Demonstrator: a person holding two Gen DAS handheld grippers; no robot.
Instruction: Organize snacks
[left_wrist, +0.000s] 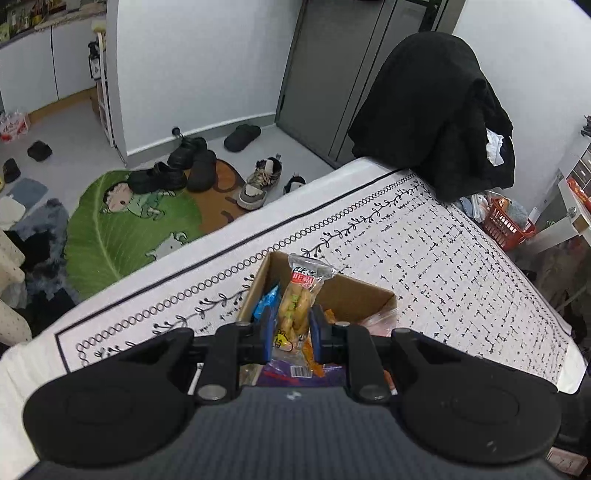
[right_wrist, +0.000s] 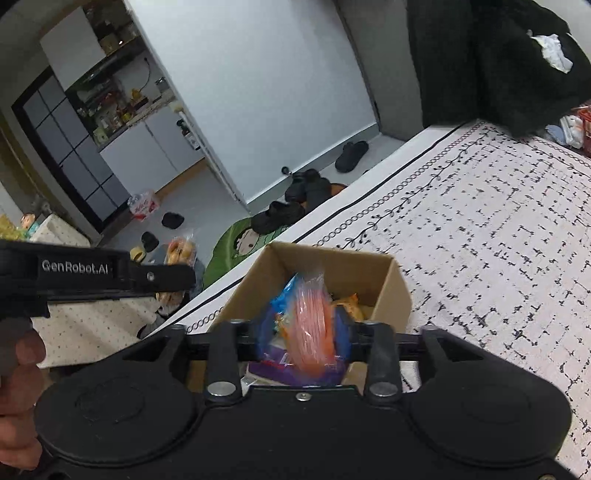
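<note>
Two grippers hang over one cardboard box (left_wrist: 343, 291), each carrying a snack, so the sorting looks well under way. Farthest left in the right wrist view, a hand (right_wrist: 18, 402) grips the handle of the left gripper (right_wrist: 181, 275), with its packet of yellowish pastry (right_wrist: 179, 251) showing past the tip. From its own camera the left gripper (left_wrist: 293, 325) has its blue pads (left_wrist: 269, 328) pressed against both sides of that clear packet (left_wrist: 295, 306), which stands upright with its sealed red-labelled end up, probably so it can drop in narrow-side first. Below it lie a blue packet (left_wrist: 266, 300) and a purple wrapper (left_wrist: 295, 371), inside the box. Further right, the right gripper (right_wrist: 308, 332) pinches an orange-pink wrapped snack (right_wrist: 310, 325), blurred, just above the open box (right_wrist: 391, 295), where a yellow-orange packet (right_wrist: 349, 306) sits against the far wall. The box rests near the edge of a patterned white tablecloth (right_wrist: 498, 229), within easy reach of both arms.
</note>
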